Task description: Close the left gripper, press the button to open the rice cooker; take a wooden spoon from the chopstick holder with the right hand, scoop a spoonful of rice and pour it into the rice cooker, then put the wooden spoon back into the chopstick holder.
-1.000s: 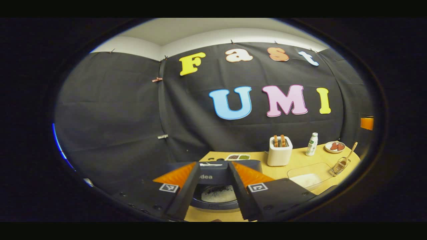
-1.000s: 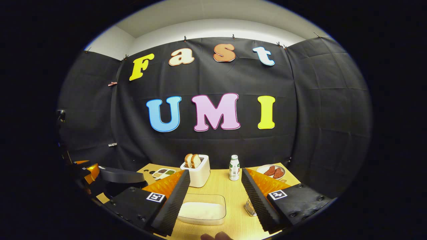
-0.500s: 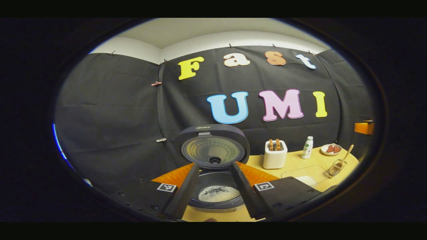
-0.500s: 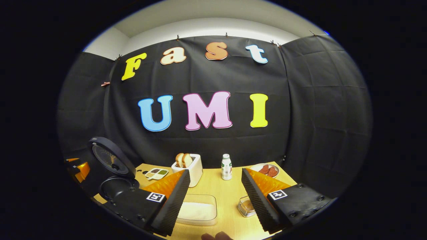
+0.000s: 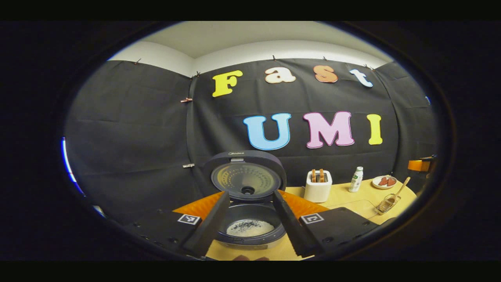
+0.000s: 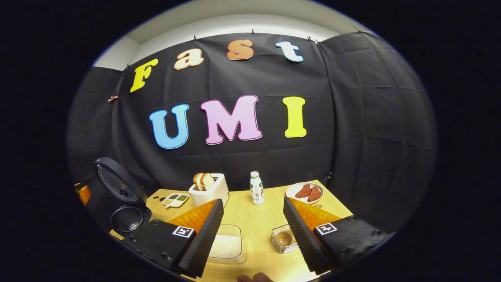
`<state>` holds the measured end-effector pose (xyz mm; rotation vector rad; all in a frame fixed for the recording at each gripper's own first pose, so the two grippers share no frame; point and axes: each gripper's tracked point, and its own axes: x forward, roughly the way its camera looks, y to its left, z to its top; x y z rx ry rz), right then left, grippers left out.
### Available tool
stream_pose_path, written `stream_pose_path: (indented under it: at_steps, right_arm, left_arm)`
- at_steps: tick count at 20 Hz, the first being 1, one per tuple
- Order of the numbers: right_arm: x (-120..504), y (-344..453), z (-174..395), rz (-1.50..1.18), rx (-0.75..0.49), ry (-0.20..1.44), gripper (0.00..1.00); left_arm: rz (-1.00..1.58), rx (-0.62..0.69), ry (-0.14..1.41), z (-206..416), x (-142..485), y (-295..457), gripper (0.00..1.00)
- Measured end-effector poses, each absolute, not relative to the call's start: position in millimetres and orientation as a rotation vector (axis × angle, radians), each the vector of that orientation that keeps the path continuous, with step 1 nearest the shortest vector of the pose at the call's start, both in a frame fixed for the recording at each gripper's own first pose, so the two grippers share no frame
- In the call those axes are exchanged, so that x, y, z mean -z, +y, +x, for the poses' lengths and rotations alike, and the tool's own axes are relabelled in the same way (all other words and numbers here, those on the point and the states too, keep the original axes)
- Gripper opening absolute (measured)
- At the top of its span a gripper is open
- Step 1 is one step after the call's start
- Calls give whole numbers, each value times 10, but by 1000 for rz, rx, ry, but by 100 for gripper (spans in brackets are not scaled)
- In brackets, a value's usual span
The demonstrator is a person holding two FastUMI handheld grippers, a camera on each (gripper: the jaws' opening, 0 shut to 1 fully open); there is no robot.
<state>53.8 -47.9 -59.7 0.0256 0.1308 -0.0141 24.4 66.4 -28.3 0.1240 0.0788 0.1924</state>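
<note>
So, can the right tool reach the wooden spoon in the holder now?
Probably yes: the right tool is open, the chopstick holder sits just ahead by its right finger, and nothing blocks the wooden spoon.

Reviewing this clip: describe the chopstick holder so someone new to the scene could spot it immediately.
Start from the wooden table and find the clear rice container near the front edge. Just right of it sits the chopstick holder, a small metal wire basket. Unlike the white toaster and bottle behind, it holds a wooden spoon.
</note>
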Motion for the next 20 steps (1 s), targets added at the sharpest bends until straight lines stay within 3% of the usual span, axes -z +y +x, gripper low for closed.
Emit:
stream_pose_path:
  at_steps: [20]
  right_arm:
    - [1624, -1583, 1252, 107, 158, 345, 96]
  left_arm:
    - [94, -287, 102, -67, 345, 500, 86]
